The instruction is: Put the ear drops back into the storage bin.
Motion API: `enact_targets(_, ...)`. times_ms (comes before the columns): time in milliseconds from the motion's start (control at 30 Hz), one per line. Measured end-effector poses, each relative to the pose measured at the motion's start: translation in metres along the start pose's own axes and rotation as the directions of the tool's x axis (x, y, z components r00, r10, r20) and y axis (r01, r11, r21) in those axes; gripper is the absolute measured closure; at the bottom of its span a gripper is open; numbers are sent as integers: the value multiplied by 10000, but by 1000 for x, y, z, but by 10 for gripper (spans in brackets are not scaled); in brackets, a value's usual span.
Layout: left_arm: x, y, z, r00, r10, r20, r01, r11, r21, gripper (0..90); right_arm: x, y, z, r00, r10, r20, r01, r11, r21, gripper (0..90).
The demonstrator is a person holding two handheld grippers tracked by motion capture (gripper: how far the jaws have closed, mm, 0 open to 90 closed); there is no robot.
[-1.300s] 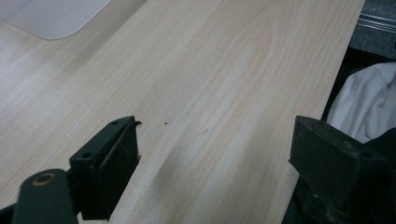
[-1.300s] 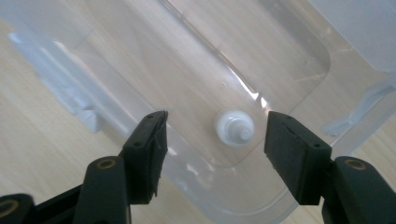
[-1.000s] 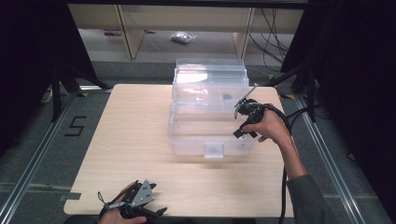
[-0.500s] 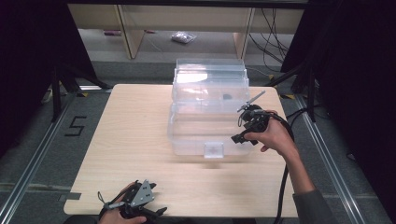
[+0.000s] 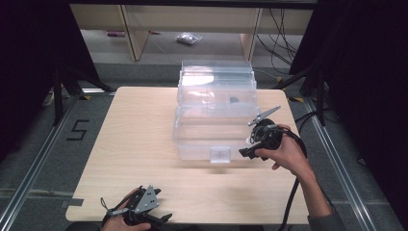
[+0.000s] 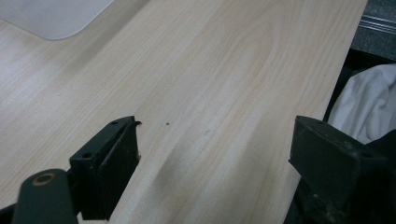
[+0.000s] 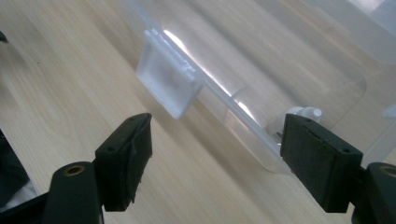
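A clear plastic lidded box (image 5: 216,120) stands in the middle of the wooden table (image 5: 134,144), with a frosted latch (image 5: 220,154) on its near wall. My right gripper (image 5: 246,147) hovers by the box's near right corner and points left along the front wall. Its jaws have just been opening and stand wide. In the right gripper view nothing lies between them (image 7: 215,149), and beyond them are the latch (image 7: 168,84) and the box wall (image 7: 280,60). My left gripper (image 5: 163,206) rests at the table's near edge, open over bare wood (image 6: 215,144).
Inside the box sit a small dark item (image 5: 234,100) and a small white capped piece (image 7: 306,112). A white cloth (image 6: 359,107) shows past the table's edge in the left gripper view. Shelving and cables stand beyond the far side.
My right hand has slid along the box's right side toward me, down to its near right corner, and its jaws have spread. The left gripper has not moved.
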State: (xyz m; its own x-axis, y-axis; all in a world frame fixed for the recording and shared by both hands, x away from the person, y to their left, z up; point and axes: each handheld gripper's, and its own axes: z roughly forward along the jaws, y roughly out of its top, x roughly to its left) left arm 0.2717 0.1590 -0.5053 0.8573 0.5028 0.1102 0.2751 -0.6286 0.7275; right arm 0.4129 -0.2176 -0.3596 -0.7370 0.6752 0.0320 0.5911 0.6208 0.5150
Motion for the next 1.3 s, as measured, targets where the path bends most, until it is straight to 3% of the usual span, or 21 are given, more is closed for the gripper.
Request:
enact_targets(67,0,0,0,10000,-17,11,17,10000,-25,150,4,-5,-1,9996,285,14,-285,9996,32,260)
enact_targets(133,0,0,0,10000,-16,-8,16,10000,-37,151,4,-9,-2,9999,102,-47,-103,9998,-143,253)
enact_targets(167,0,0,0,10000,-24,-4,24,10000,-33,151,7,-12,-2,9996,288,-20,-289,9995,-122,251)
enact_targets(367,0,0,0,10000,1,-7,-1,10000,0,151,9,-23,-5,9996,270,-93,-274,9987,-427,233)
enact_targets(400,0,0,0,10000,-2,-14,2,10000,1,151,12,-24,-5,9986,527,-87,-530,9978,-406,231)
enact_targets(467,0,0,0,10000,-1,-14,1,10000,-5,151,11,-27,-5,9998,130,-131,-137,9983,-571,229)
enact_targets(633,0,0,0,10000,-4,-14,4,10000,1,150,18,-31,-5,9982,534,-280,-548,9971,-519,226)
enact_targets(667,0,0,0,10000,-1,-16,1,10000,-2,151,17,-32,-4,9995,209,-221,-222,9978,-621,225)
enact_targets(800,0,0,0,10000,-14,-20,13,10000,-20,151,18,-34,-3,9995,44,-325,-66,9976,-692,224)
enact_targets(867,0,0,0,10000,4,-19,-4,10000,-17,151,22,-34,-3,9983,462,-366,-482,9973,-563,223)
enact_targets(933,0,0,0,10000,2,-20,-3,10000,-24,151,20,-35,-2,9994,62,-341,-85,9978,-656,221)
enact_targets(967,0,0,0,10000,0,-25,0,10000,-25,150,23,-35,-2,9988,335,-346,-353,9980,-523,221)
enact_targets(1100,0,0,0,10000,4,-23,-4,10000,-19,150,26,-35,-1,9985,316,-436,-344,9973,-642,217)
enact_targets(1167,0,0,0,10000,16,-14,-16,10000,-12,151,25,-36,0,9991,-35,-414,4,9973,-736,214)
enact_targets(1233,0,0,0,10000,8,-6,-8,10000,-4,151,28,-37,0,9986,295,-438,-322,9975,-624,211)
enact_targets(1300,0,0,0,10000,23,-7,-23,10000,3,151,29,-38,1,9987,211,-458,-241,9975,-663,208)
